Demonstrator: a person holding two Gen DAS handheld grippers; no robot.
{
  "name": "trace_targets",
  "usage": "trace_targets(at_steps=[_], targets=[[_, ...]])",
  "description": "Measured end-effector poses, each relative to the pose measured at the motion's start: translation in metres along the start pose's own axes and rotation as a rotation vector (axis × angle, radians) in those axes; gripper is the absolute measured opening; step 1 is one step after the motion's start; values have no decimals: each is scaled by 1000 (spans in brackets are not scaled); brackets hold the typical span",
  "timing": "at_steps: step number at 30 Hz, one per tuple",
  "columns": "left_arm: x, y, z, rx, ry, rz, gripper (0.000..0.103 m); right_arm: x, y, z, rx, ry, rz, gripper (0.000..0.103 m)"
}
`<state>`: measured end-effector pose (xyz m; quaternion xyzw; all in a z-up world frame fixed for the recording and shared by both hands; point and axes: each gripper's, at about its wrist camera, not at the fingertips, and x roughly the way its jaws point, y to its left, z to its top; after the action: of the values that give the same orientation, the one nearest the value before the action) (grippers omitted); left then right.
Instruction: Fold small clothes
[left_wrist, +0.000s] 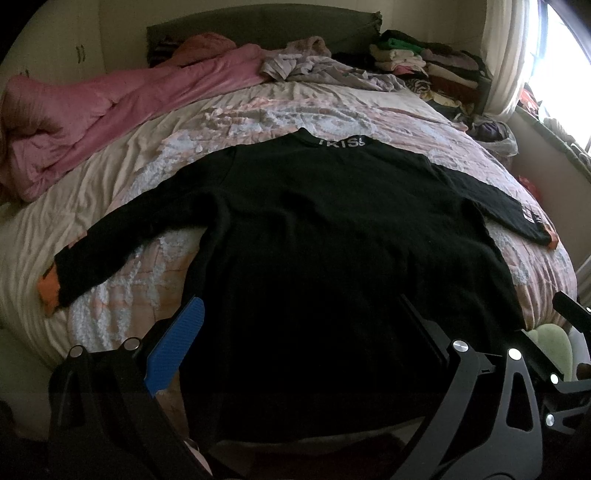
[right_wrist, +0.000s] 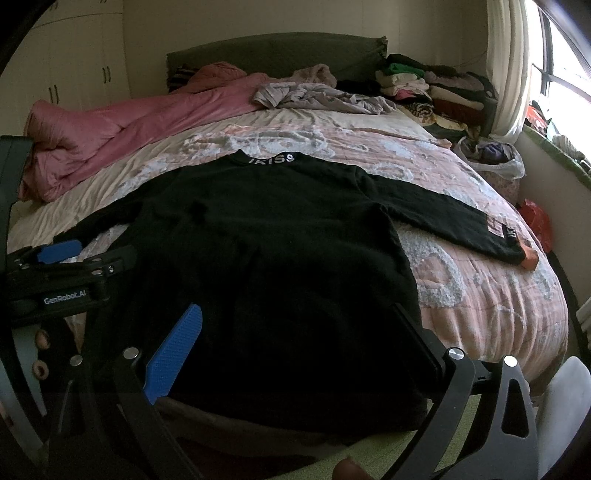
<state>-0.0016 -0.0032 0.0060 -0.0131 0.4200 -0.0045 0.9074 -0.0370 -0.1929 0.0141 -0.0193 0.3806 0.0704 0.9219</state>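
Note:
A black long-sleeved top (left_wrist: 314, 221) (right_wrist: 258, 240) lies flat on the bed. Its sleeves are spread out and its white-lettered collar (left_wrist: 341, 142) (right_wrist: 271, 159) points away from me. The cuffs are orange, one at the left (left_wrist: 50, 291) and one at the right (right_wrist: 528, 260). My left gripper (left_wrist: 299, 332) is open over the near hem, its blue pad (left_wrist: 177, 343) beside the top's left edge. My right gripper (right_wrist: 295, 343) is open too, spanning the hem's right part. The left gripper (right_wrist: 55, 258) also shows at the left of the right wrist view.
The pink patterned quilt (left_wrist: 369, 110) covers the bed. A pink duvet (left_wrist: 92, 118) lies along the far left, with a crumpled lilac garment (left_wrist: 314, 66) by the headboard. Stacked folded clothes (right_wrist: 436, 85) fill the far right corner, with a plastic bag (right_wrist: 495, 158) beside them.

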Motion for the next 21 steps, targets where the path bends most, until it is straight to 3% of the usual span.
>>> trace_targets(at_steps=[21], targets=[[0, -1, 1, 2, -1, 0, 94, -2, 2, 1, 3, -7, 0, 99]])
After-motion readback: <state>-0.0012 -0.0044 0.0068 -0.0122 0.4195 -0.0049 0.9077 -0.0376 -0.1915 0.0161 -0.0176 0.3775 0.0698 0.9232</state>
